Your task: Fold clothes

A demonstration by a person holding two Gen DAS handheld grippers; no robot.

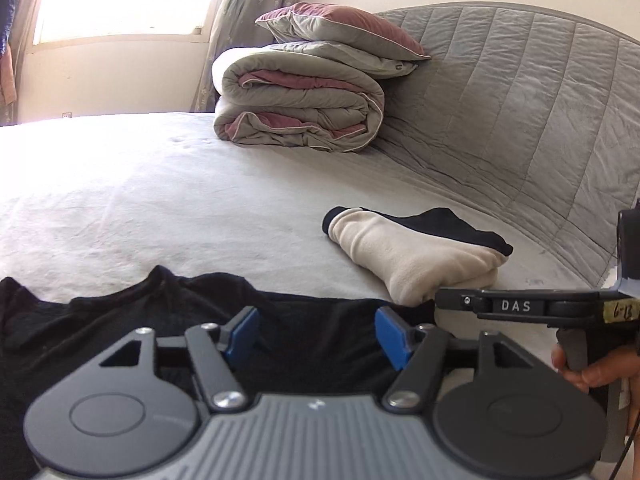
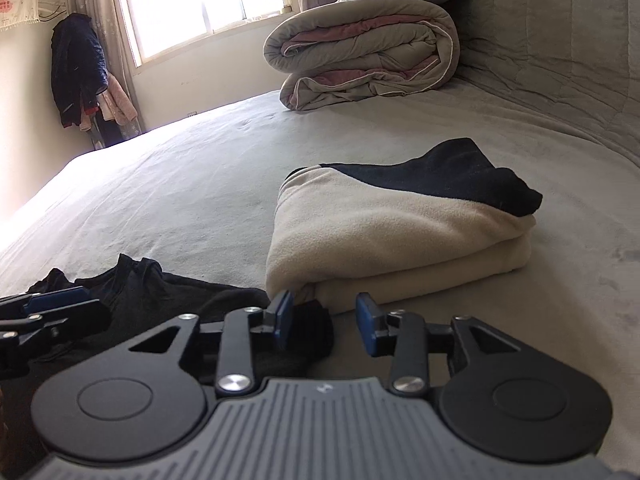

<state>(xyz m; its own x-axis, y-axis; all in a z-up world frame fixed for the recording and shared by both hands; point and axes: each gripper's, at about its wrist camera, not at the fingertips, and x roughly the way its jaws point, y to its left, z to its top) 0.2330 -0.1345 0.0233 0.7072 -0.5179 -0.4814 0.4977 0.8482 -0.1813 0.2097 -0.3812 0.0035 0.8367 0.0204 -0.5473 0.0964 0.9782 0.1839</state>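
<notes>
A black garment [image 1: 120, 320] lies flat on the pale bed sheet [image 1: 160, 200], its neckline toward the far side. My left gripper [image 1: 316, 334] hovers over it, open, with blue pads [image 1: 244, 330] apart and nothing between them. In the right wrist view the same black garment [image 2: 160, 292] spreads at the lower left. My right gripper [image 2: 324, 320] is open above its right edge, nothing gripped. A folded cream and black garment [image 2: 400, 232] rests just beyond it; this folded stack [image 1: 416, 252] also shows in the left wrist view.
A rolled grey and maroon duvet [image 1: 296, 108] with a pillow [image 1: 344, 28] on top sits at the bed's far side. A quilted grey headboard [image 1: 520, 100] curves along the right. Clothes hang [image 2: 80, 72] beside the window. A hand [image 1: 592, 368] holds the right gripper's handle.
</notes>
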